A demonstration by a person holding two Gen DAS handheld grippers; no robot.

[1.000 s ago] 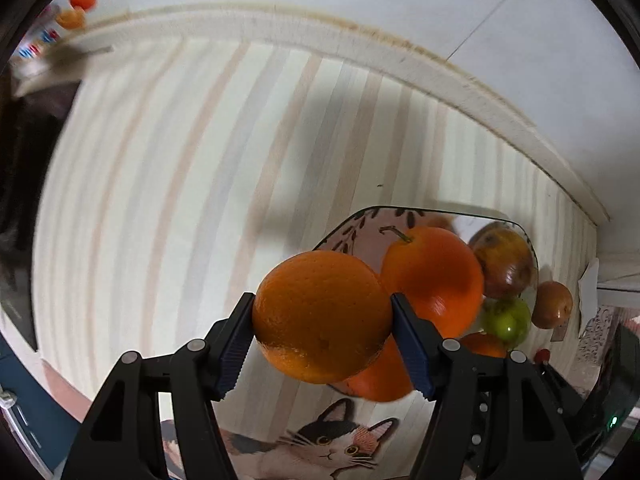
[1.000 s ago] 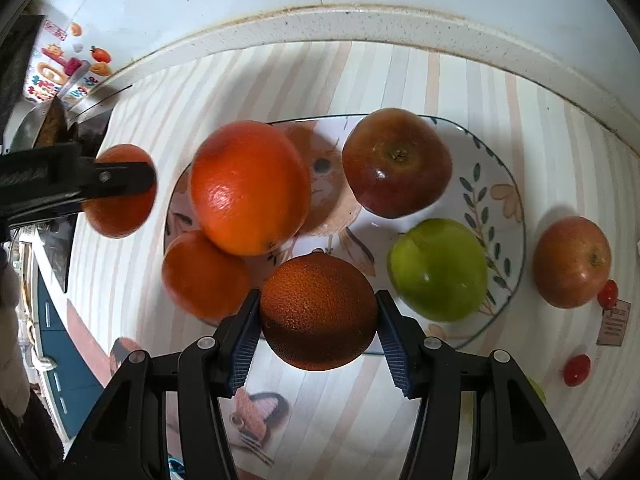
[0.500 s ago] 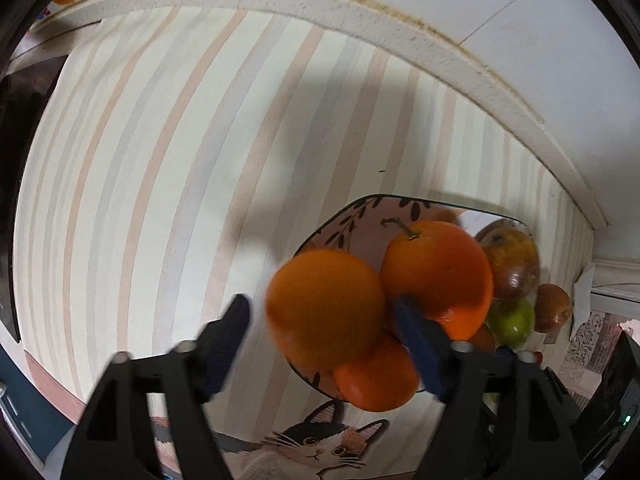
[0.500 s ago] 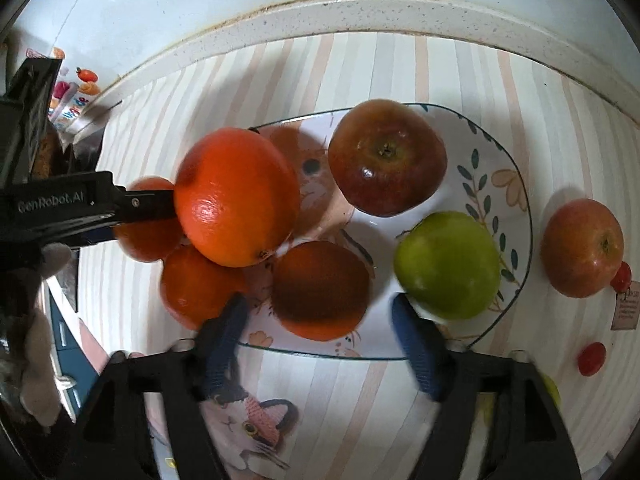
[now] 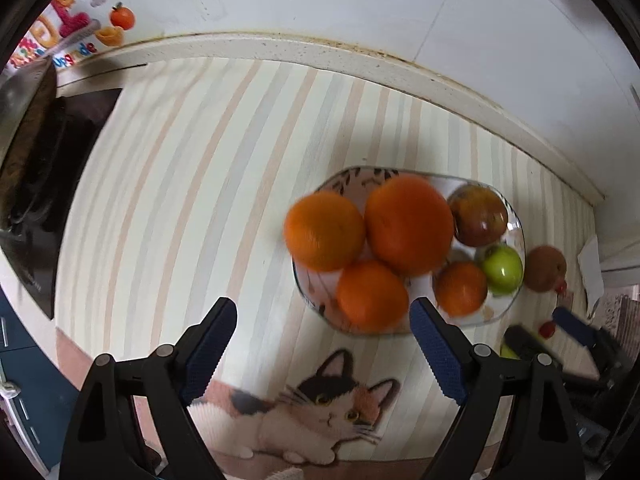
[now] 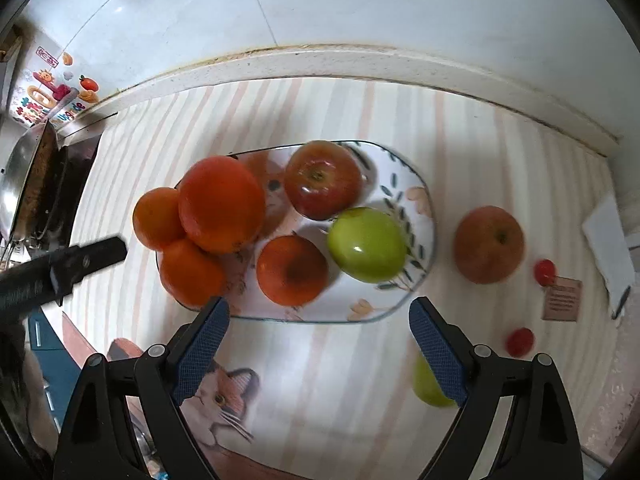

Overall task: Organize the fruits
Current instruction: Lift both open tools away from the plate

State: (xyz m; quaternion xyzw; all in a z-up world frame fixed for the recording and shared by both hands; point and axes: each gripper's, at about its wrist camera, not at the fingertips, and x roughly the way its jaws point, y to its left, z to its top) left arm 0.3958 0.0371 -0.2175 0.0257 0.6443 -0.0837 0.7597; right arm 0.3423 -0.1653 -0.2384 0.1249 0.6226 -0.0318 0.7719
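Left wrist view shows my left gripper (image 5: 322,344) pointing down at the counter, its jaws opening wide with nothing between the blue pads (image 5: 208,350); the fruit lies beyond them, slightly blurred. From the right wrist, my right gripper (image 6: 318,350) is the same: jaws opening, pads bare, hanging over the near rim of the plate (image 6: 424,196).

The oranges are bright and pebbled. The biggest orange (image 6: 221,204) sits on the left part of the plate, touching a smaller orange (image 6: 157,218) at its left and another orange (image 6: 191,272) on its near side. A fourth, darker orange (image 6: 291,270) rests near the plate's near edge, just beside a glossy green apple (image 6: 366,245). A red apple (image 6: 322,179) sits at the far side of the plate, touching the green one.

Off the plate to the right, a reddish apple (image 6: 488,244) lies on the cloth, with two small red tomatoes (image 6: 519,342) and a brown card (image 6: 562,298) further right. Another green fruit (image 6: 428,386) shows partly behind my right pad.

The surface is a pale striped cloth (image 5: 200,184) printed with a cat (image 5: 320,412) near me. A speckled counter edge (image 5: 280,50) and white wall (image 6: 360,8) run along the far side. At far left stand a dark stovetop (image 5: 56,168) and a metal pan (image 6: 24,176), with colourful stickers (image 5: 72,28) on the wall.
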